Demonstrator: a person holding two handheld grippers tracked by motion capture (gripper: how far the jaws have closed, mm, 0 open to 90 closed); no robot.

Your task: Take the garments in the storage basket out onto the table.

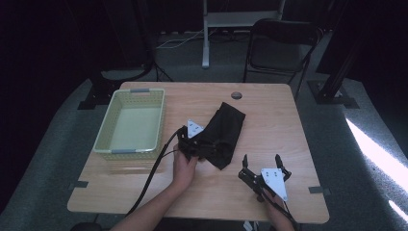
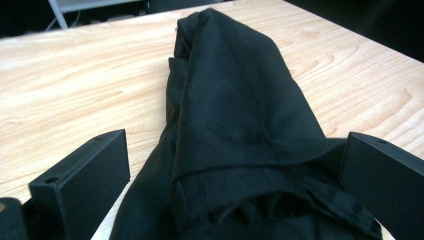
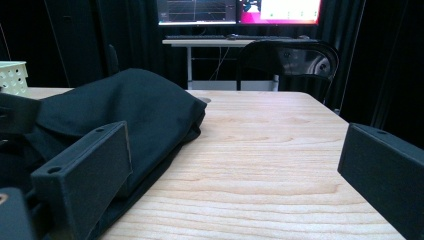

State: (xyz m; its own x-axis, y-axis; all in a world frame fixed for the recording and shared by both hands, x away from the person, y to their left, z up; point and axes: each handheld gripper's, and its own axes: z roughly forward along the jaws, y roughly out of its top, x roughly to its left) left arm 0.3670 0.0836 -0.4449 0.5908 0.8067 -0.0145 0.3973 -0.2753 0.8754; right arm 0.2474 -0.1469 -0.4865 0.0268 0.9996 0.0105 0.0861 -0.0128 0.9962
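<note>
Off to the left of the left jaws, a pale green basket [image 1: 131,126] is seen standing on the wooden table [image 1: 269,110], well apart from the action. At the left gripper [image 1: 190,142], the jaws are spread wide, and the near end of a folded black cloth [image 1: 222,133] is straddled between them. In the left gripper view the cloth [image 2: 235,125] is seen bunched up between the two black jaws and running away ahead of them across the table [image 2: 65,95]; no bite has been taken yet.

Further right, the right gripper [image 1: 262,166] is held low over bare wood, its jaws likewise parted with nothing between them. In the right gripper view the cloth [image 3: 120,115] is found lying to the left of the jaws, beside and partly behind the left one, while open tabletop [image 3: 270,150] is framed between them. A folding chair [image 3: 290,62] is glimpsed beyond.

The step in hand is judged to be the grasp of the cloth's near end. For the next move, the left jaws would need to be closed on the thick folded edge, and the right gripper brought leftward to the cloth.
</note>
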